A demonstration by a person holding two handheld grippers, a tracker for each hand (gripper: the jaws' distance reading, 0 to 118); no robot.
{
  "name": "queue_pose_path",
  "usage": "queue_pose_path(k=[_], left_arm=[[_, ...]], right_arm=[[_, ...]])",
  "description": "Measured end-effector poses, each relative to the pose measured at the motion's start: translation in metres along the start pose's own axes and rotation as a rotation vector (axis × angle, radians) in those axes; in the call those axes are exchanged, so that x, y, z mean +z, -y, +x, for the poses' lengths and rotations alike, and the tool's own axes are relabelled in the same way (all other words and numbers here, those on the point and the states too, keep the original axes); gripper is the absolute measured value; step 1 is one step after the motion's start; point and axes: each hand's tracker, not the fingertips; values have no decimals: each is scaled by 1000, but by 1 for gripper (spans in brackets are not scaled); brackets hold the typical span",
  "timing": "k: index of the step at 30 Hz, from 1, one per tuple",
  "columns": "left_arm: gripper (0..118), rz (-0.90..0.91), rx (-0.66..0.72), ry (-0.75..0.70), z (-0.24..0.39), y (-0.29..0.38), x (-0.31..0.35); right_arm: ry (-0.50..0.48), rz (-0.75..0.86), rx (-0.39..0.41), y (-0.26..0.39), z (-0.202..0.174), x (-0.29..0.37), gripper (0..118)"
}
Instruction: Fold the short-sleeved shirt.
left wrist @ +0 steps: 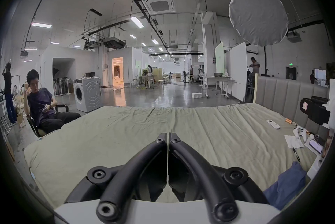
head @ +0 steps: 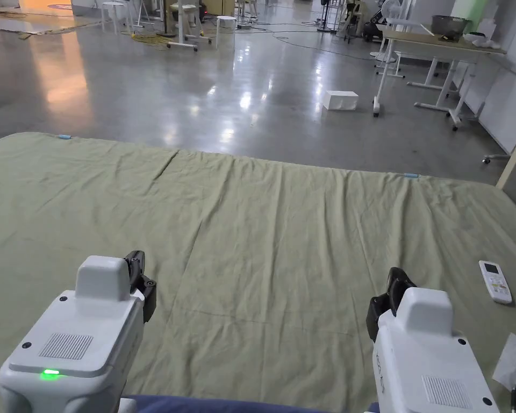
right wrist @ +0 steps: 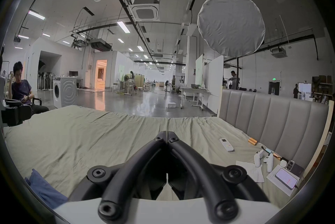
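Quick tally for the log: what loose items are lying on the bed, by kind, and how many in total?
Blue shirt: 1
White remote: 1
White game controller: 1
Phones: 2
Pen: 1
Paper sheet: 1
Orange cylinders: 2
Total: 9, not counting the smaller bits by the headboard, which are too small to tell.

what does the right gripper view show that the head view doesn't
The right gripper view adds the headboard, controller, phone, washing machine and a seated person, plus the right gripper with its jaws shut. The head view adds the green light on top of the left gripper and a pen. Shared: the sheet, remote, paper, blue cloth and white box on the floor.
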Motion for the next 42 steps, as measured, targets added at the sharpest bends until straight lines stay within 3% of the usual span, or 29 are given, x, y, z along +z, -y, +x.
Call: queue_pose_path(k=[5, 7, 11, 19, 20, 23, 24, 35, 36, 39, 42], left_arm=[[0, -26, -9, 30, -19, -4, 7], [0, -52, 56, 65, -40, 0, 8], [0, -280, 190, 139, -90, 12, -9], [3, -629, 282, 202, -175, 70, -26], [12, -666, 288, 230, -180, 76, -27], [80, -713, 314, 235, -197, 95, -28], [91, -710, 311, 228, -202, 101, -27], [91, -917, 762, 493, -229, 169, -54], [90, -952, 858, 540, -228, 178, -56], [89, -876, 1003, 627, -221, 186, -52], [87, -904, 1021, 703, -204, 195, -51]], right_arm=[[-22, -14, -3, 0, -1, -2, 0], [-34, -22, 0, 1, 1, -2, 0], [-48, -57, 15, 10, 4, -5, 0], [-72, -147, 45, 33, 2, -7, 0], [-75, -155, 49, 35, 2, -8, 0], [-86, -182, 55, 40, -1, -9, 0], [-87, -183, 64, 41, -2, -9, 0], [-91, -225, 93, 50, -6, -13, 0], [-90, -230, 96, 51, -6, -12, 0], [-91, -241, 99, 52, -8, -11, 0], [-96, -250, 106, 55, -10, -10, 0]])
